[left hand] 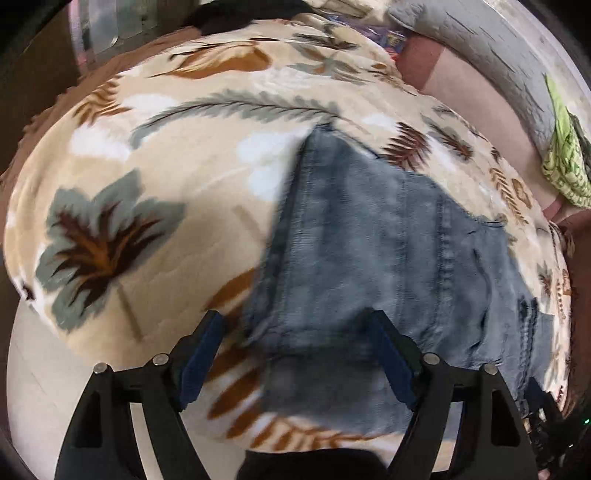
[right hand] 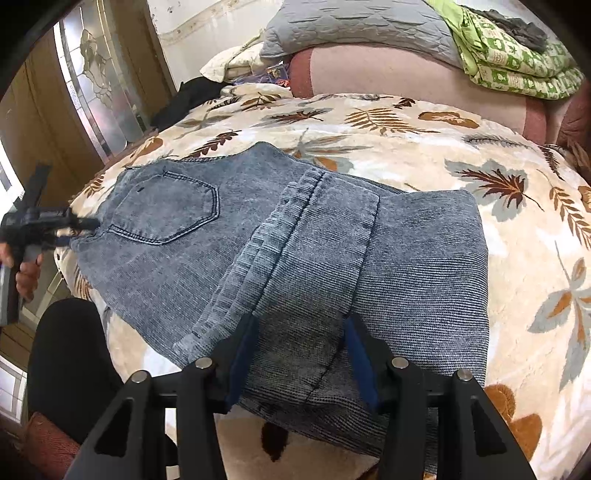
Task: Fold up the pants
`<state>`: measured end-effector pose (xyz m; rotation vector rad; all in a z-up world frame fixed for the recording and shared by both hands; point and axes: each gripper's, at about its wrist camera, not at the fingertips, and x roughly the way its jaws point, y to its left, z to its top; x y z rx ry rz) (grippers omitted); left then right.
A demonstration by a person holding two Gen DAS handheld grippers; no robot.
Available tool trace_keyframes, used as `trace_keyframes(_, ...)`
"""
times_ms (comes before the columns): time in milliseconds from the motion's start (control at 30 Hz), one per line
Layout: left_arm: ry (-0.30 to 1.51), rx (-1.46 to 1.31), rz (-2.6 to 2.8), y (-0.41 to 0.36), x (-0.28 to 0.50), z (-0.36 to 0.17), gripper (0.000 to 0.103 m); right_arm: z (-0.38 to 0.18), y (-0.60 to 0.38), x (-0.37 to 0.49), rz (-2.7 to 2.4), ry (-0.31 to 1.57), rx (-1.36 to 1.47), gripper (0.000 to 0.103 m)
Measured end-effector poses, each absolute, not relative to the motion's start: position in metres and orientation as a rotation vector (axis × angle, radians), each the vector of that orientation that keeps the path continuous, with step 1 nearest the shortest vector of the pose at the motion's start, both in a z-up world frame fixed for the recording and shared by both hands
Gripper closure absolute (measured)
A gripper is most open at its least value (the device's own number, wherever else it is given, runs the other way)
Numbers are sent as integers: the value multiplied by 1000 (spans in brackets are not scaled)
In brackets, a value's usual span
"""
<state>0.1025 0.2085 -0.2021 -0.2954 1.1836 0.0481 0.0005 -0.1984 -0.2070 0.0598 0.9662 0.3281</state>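
Denim pants, partly folded, lie near the front edge of a plush leaf-print blanket; wide bare blanket spreads to their right and behind, up to a pink cushion and a grey quilted pillow; the left gripper hangs with jaws wide apart over the pants' blurred edge, pinching nothing; the right gripper straddles the folded leg, its blue pads beside the cloth, though whether they press on it I cannot tell; ribbed hems and a stitched back pocket show on the faded fabric.
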Motion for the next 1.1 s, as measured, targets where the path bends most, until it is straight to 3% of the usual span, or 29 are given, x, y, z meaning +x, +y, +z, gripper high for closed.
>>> trace_keyframes(133,1182,-140,63,182,113,-199,23,-206,-203,-2,346,970,63,48)
trace_keyframes(333,1210,-199,46,189,127,-203,28,-204,-205,-3,353,979,72,47)
trace_keyframes(667,1167,-72,-41,171,127,-197,65,-202,-203,-1,337,994,68,46)
trace_keyframes(1100,1110,-36,-43,160,123,-181,78,-170,-200,-5,361,823,117,46)
